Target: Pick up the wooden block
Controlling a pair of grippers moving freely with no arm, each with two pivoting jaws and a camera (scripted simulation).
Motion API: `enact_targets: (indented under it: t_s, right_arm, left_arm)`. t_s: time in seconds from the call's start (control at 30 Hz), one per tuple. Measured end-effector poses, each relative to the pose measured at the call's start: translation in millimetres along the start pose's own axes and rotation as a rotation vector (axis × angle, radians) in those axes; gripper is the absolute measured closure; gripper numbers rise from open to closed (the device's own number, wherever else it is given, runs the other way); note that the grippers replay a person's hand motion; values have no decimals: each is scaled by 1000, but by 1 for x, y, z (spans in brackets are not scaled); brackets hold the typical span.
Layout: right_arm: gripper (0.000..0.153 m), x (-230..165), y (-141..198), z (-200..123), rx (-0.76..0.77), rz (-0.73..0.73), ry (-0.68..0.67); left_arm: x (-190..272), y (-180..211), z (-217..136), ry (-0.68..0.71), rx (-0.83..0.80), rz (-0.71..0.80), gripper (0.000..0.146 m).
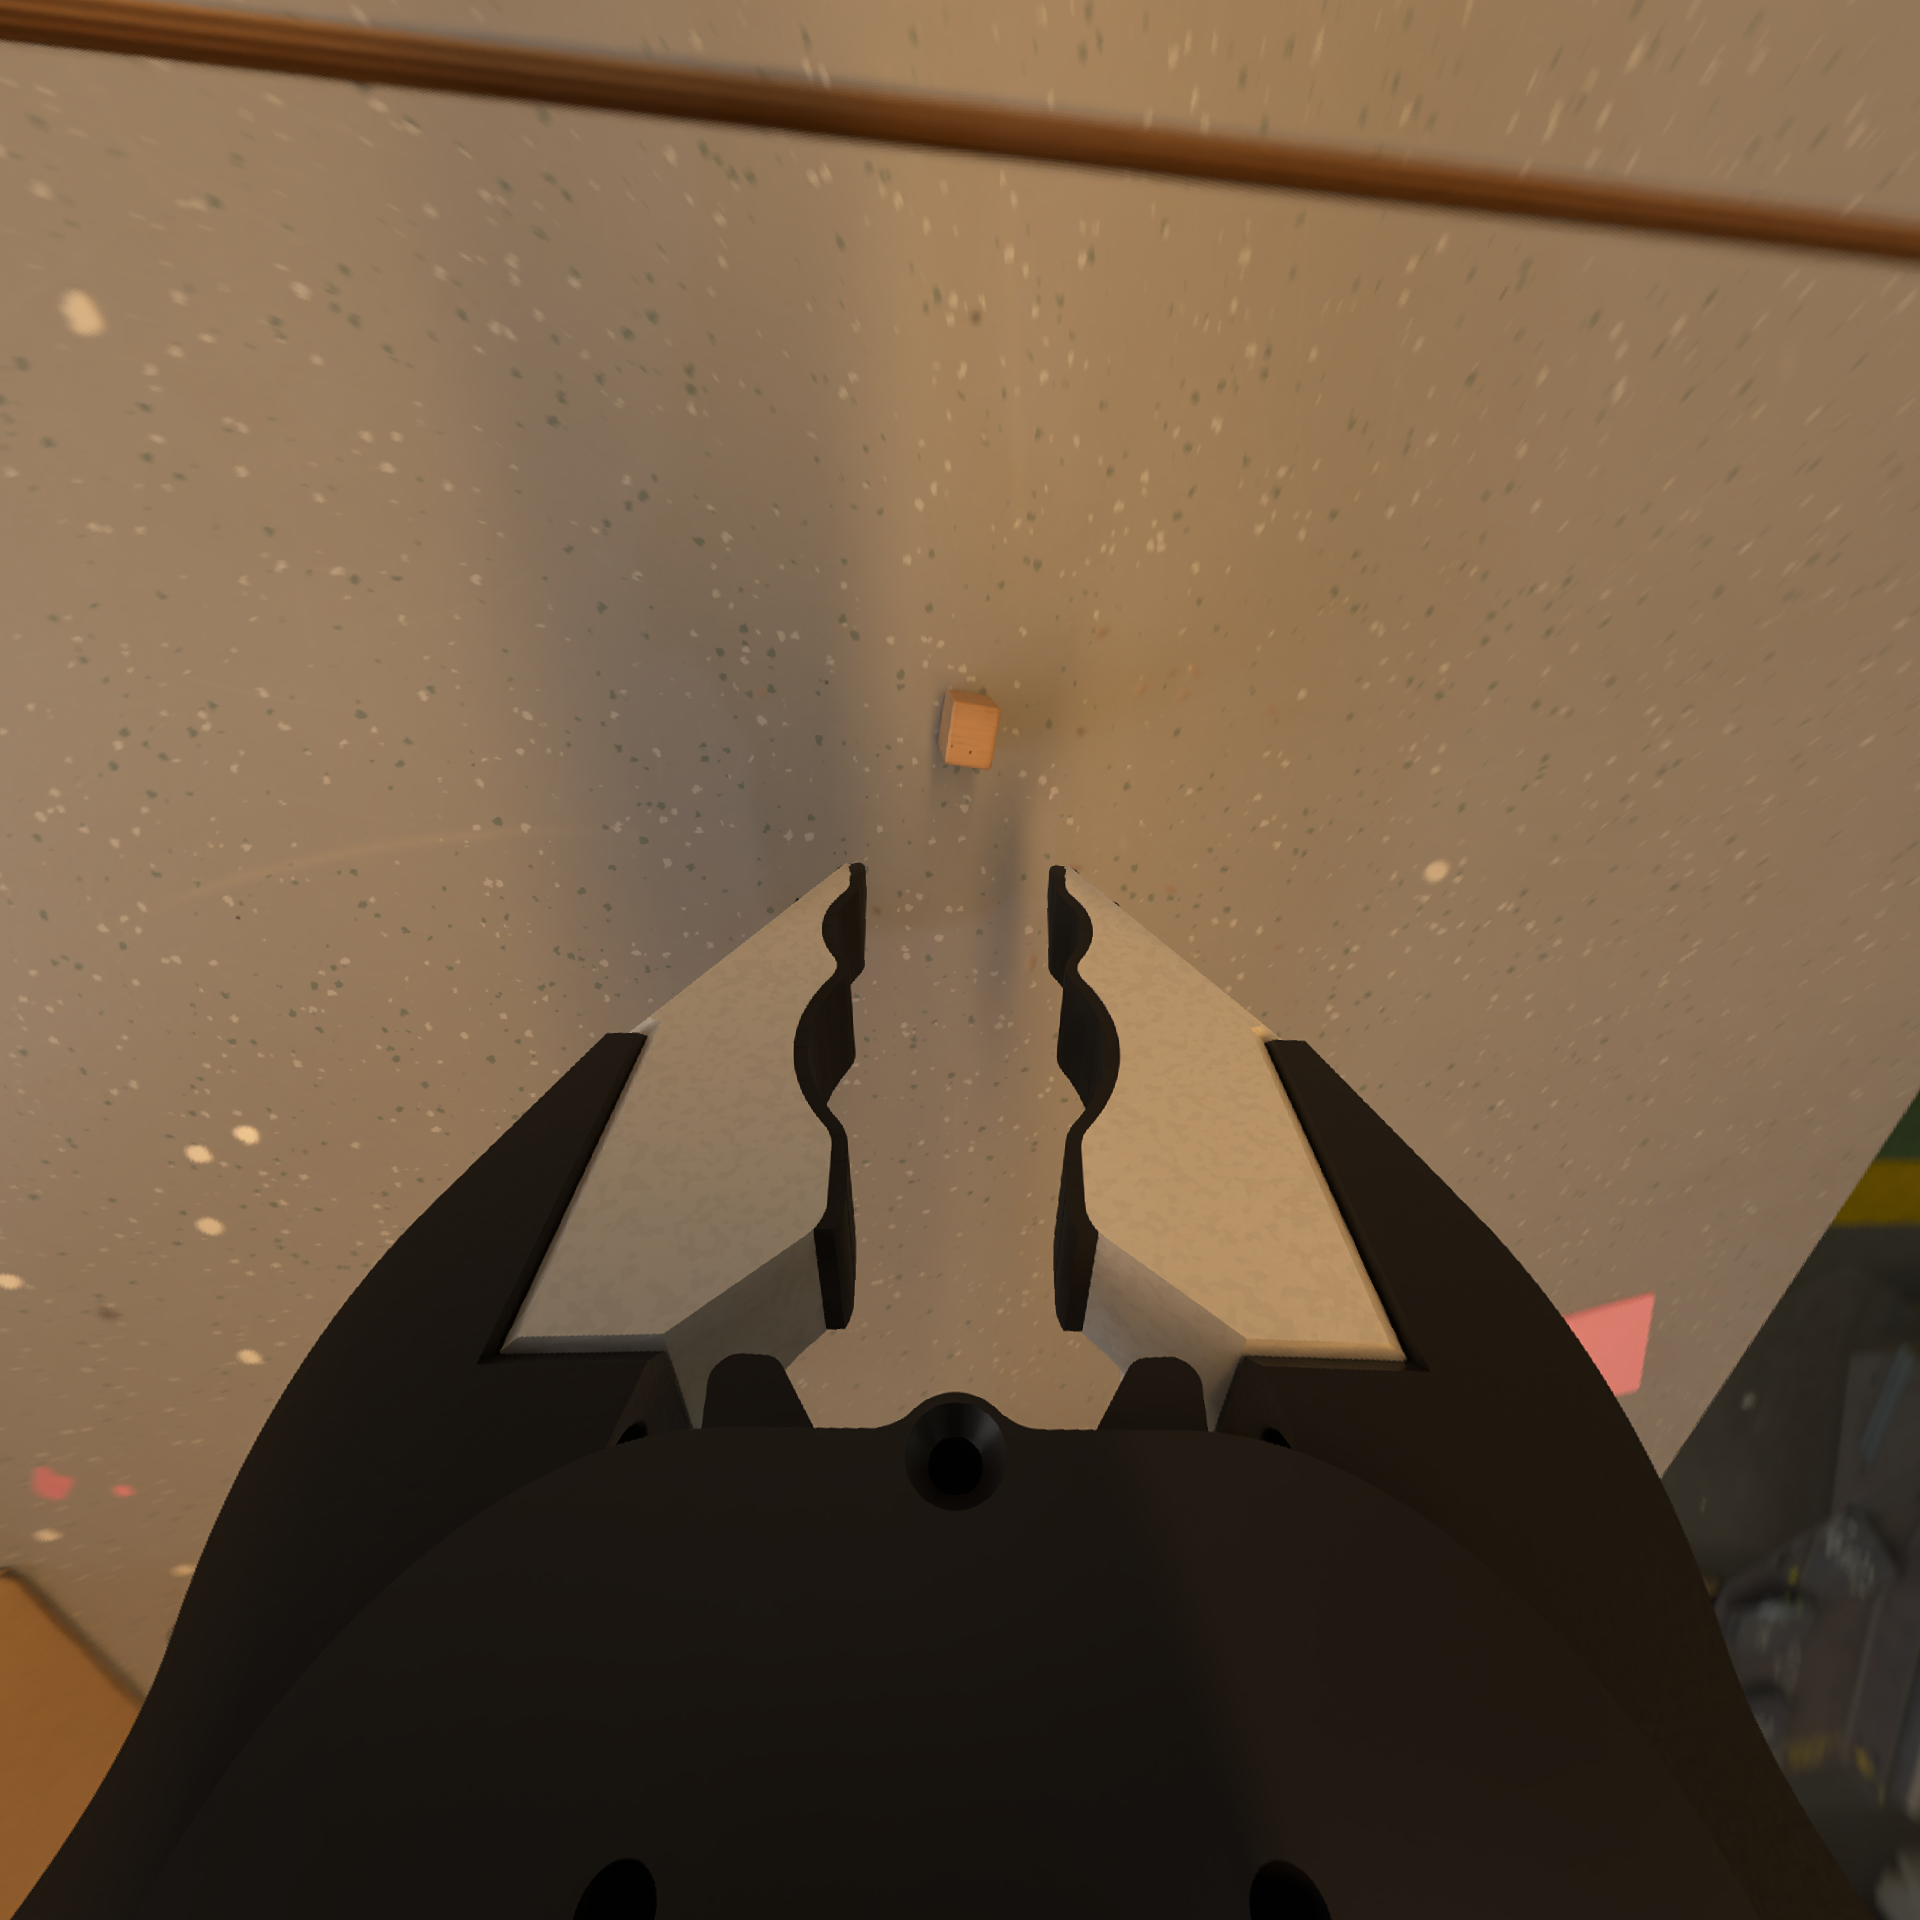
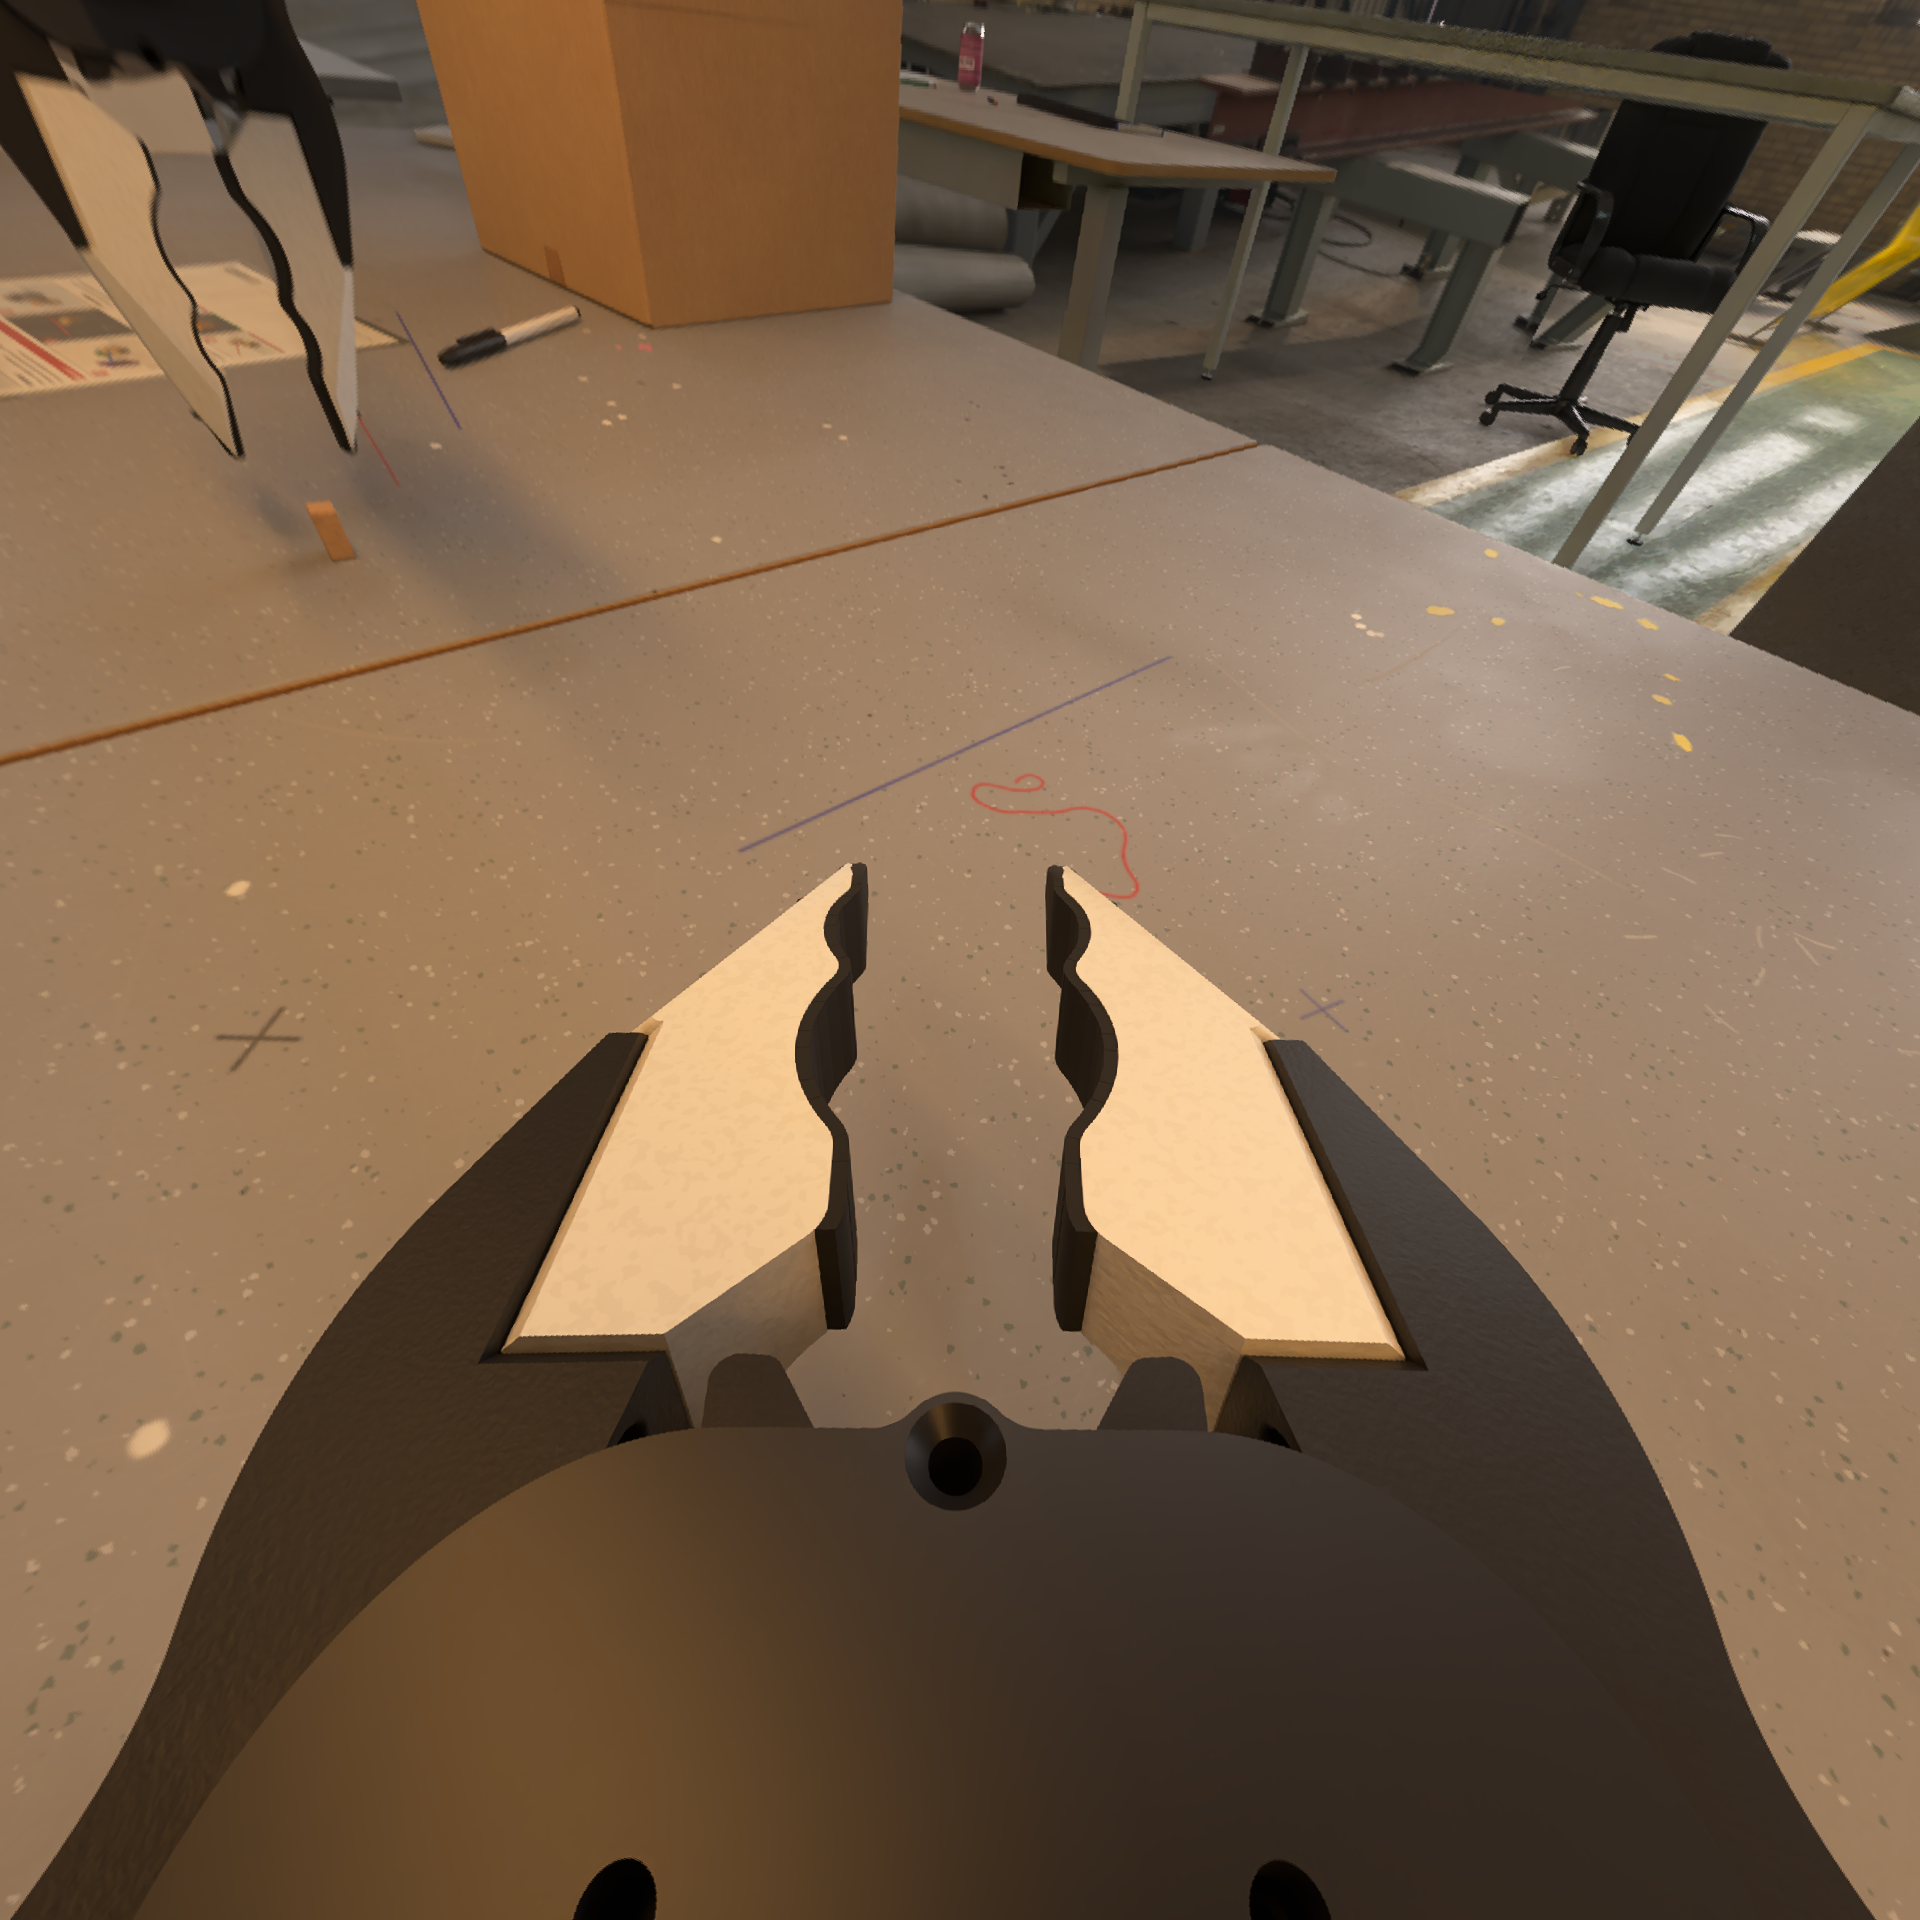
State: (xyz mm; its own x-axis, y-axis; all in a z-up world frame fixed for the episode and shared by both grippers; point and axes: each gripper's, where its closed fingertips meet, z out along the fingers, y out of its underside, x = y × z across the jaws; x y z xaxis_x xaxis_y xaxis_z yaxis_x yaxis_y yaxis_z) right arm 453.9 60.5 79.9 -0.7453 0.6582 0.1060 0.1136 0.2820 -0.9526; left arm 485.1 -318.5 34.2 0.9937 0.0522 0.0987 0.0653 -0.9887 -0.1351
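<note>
A small wooden block (image 1: 969, 731) stands on the speckled grey table (image 1: 312, 623). My left gripper (image 1: 956, 871) is open and empty, pointing down at the table, with the block just ahead of its fingertips. In the right wrist view the block (image 2: 330, 531) sits at the far left, below the tips of the left gripper (image 2: 294, 449), which hangs above it without touching. My right gripper (image 2: 954, 871) is open and empty, low over the table and far from the block.
A cardboard box (image 2: 665, 145) stands at the back of the table, with a black marker (image 2: 507, 335) and a printed sheet (image 2: 62, 332) near it. A brown seam (image 2: 623, 608) crosses the tabletop. Beyond the table's right edge are desks and an office chair (image 2: 1631, 239).
</note>
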Motion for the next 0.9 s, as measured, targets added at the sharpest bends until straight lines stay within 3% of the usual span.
enact_targets:
  t_s: [0.13,0.3,0.43,0.6,0.73,0.9]
  right_arm:
    - [119,1,-5,-3,28,34,-13]
    - [118,-3,-10,-4,52,104,-68]
    - [118,-5,-14,-7,73,151,-101]
    - [118,-11,-18,-12,91,172,-138]
    - [118,-21,-16,-12,78,172,-175]
    - [116,-44,-18,-11,58,128,-256]
  left_arm:
    - [0,8,14,-8,-173,75,112]
    - [5,-14,20,-15,-151,146,121]
    - [2,-13,21,-58,-184,154,137]
    - [-15,-10,11,-189,-235,139,137]
    - [-36,-41,-31,-374,21,22,137]
    - [-16,-133,-103,-519,654,-121,137]
